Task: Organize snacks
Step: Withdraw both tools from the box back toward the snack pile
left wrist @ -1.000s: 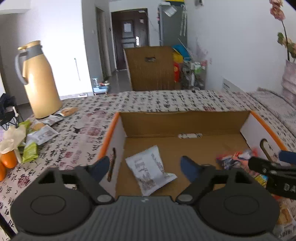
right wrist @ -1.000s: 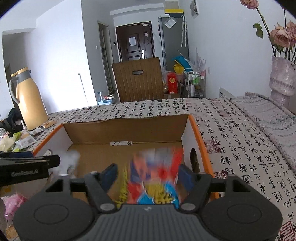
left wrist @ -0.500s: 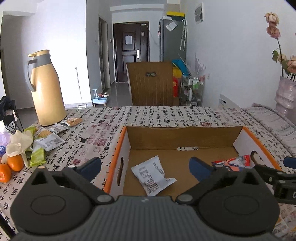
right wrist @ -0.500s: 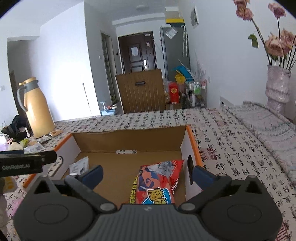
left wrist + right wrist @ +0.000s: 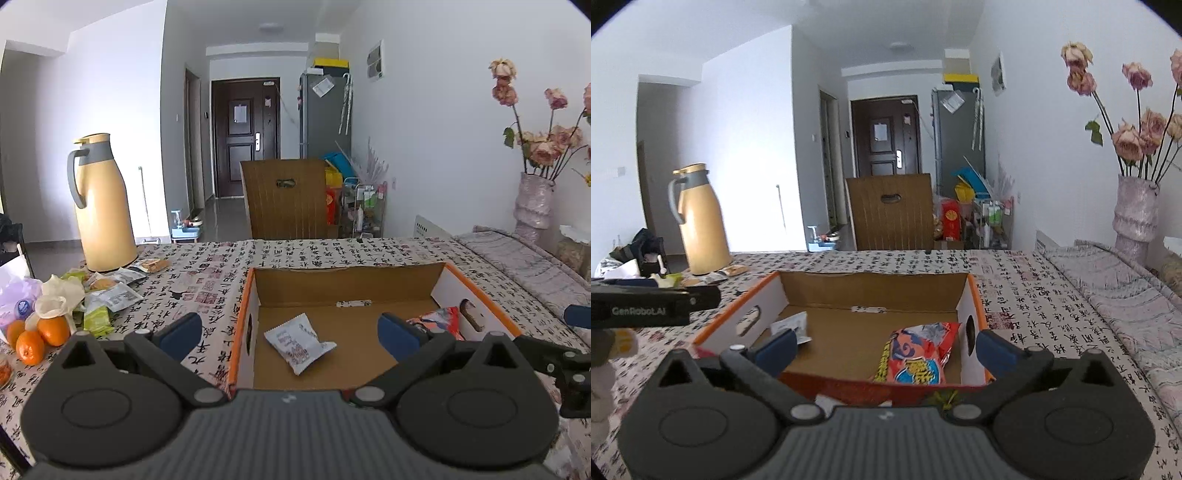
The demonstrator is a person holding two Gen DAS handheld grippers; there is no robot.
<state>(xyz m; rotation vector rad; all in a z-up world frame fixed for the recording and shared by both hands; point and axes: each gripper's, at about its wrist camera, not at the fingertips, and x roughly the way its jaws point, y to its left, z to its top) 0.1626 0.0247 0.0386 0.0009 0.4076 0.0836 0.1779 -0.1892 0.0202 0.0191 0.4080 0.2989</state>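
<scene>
Snacks split between two spots around cardboard box (image 5: 369,282): white packet (image 5: 297,341) flat on box floor toward left wall, red-orange bag (image 5: 918,356) flat against right wall. More wrappers (image 5: 110,295) heaped on patterned tablecloth (image 5: 207,273) left of box, beside oranges (image 5: 37,334) and yellow thermos jug (image 5: 103,203). Left gripper (image 5: 290,332) spread wide, empty, hovering over near edge of box. Right gripper (image 5: 886,345) likewise wide apart, holding nothing, poised at near right corner of box.
</scene>
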